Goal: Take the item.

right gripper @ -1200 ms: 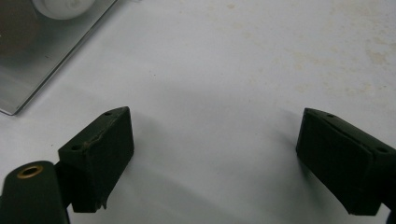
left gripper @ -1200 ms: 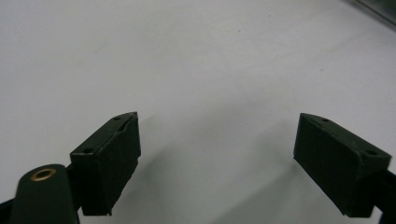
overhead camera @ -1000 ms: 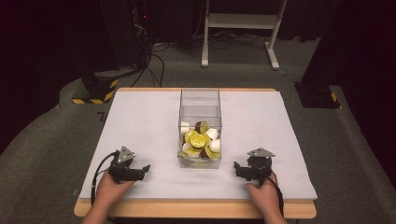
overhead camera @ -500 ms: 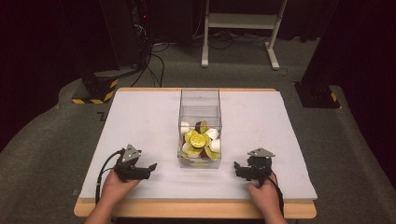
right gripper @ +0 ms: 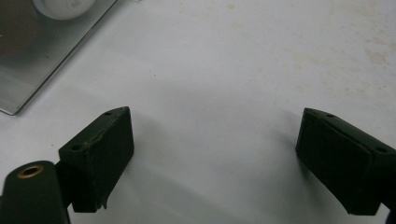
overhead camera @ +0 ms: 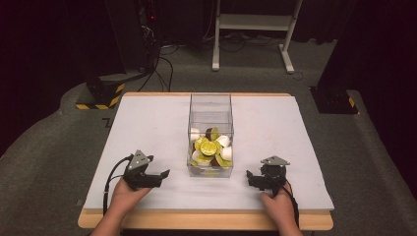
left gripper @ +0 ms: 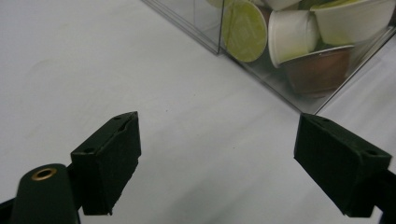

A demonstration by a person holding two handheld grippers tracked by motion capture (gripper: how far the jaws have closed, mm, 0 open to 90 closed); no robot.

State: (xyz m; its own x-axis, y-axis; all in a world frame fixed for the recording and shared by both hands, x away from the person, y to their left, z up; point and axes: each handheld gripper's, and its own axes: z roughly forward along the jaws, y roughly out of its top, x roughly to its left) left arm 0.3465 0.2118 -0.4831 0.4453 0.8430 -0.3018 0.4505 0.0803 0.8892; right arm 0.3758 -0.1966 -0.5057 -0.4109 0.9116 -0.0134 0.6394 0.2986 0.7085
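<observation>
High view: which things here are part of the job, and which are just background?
In the job:
- clear box on the table
- coffee capsules piled inside it
- left gripper, open, empty
- right gripper, open, empty

Just about:
- white table cover
- white stand on the floor behind
- floor cables

The left gripper [overhead camera: 163, 175] lay low in the person's left hand [overhead camera: 125, 195], its fingers [left gripper: 106, 161] spread wide apart and holding nothing. The right gripper [overhead camera: 250, 178], held in the right hand [overhead camera: 276, 204], likewise had its fingers [right gripper: 97, 156] parted and bare.
</observation>
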